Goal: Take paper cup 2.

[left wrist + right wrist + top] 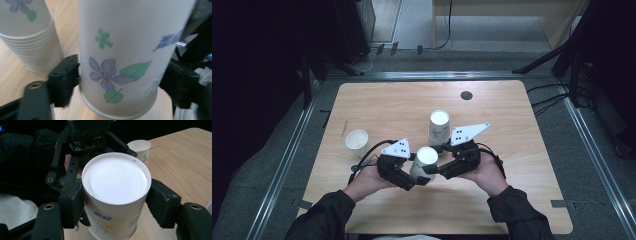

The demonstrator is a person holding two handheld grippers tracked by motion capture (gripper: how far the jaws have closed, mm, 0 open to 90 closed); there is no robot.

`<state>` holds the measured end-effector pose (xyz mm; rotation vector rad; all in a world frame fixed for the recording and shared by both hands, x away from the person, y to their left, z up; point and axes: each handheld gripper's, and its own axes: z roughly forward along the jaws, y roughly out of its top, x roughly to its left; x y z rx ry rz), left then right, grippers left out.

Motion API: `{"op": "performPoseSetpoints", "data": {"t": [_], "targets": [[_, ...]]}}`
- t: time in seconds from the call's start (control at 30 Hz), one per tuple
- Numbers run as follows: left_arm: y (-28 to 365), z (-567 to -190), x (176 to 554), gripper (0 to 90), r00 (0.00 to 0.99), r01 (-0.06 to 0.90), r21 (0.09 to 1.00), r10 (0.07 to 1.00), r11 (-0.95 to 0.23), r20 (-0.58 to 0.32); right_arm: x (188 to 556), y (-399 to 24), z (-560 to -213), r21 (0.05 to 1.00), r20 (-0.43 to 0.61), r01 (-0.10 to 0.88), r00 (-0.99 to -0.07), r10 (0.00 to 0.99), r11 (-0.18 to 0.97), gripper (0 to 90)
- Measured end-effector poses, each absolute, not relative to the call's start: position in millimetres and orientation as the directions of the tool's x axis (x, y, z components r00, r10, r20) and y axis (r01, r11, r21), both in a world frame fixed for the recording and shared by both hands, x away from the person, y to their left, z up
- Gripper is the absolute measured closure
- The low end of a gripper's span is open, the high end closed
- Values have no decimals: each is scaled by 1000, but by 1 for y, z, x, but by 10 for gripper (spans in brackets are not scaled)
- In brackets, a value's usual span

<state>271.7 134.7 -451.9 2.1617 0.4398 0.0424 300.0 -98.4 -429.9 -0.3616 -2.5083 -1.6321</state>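
An upside-down paper cup [427, 159] with a flower print stands on the wooden table [517, 195] between both hands. My left gripper [418, 179] comes at it from the left, and in the left gripper view its pads [67, 80] lie against the cup's wall [120, 50] low down, near the rim on the table. My right gripper [432, 168] reaches in from the right. In the right gripper view its pads [162, 205] press both sides of the cup [115, 182] just under its upturned white bottom, with the left gripper's body [87, 137] behind.
A stack of upside-down paper cups [439, 127] stands just behind the held cup, close to the left jaw [32, 45]. A single upright cup [357, 142] sits to the left [140, 148]. A black round cap [466, 95] lies near the far edge.
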Motion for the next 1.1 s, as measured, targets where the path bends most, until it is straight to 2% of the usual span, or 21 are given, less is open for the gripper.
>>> {"op": "performPoseSetpoints", "data": {"t": [0.03,0.33,0.57,0.73,0.9,1.1], "targets": [[135,-451,270,248,939,284,799,324,-530,-118,300,-98,-430,882,232,265,-964,131,389,343],[134,-450,269,295,939,293,788,320,-541,-128,297,-96,-430,884,209,241,-970,122,401,346],[133,-451,269,302,940,290,776,318,-561,-121,298,-96,-432,881,220,247,-969,113,404,337],[137,-450,272,301,934,300,757,338,-581,-110,298,-99,-431,884,196,236,-971,137,404,267],[144,-448,274,299,927,299,724,371,-622,-64,297,-105,-436,868,177,223,-974,142,443,248],[150,-448,279,294,930,302,653,366,-695,-39,294,-101,-444,839,152,205,-978,144,505,248]]}}
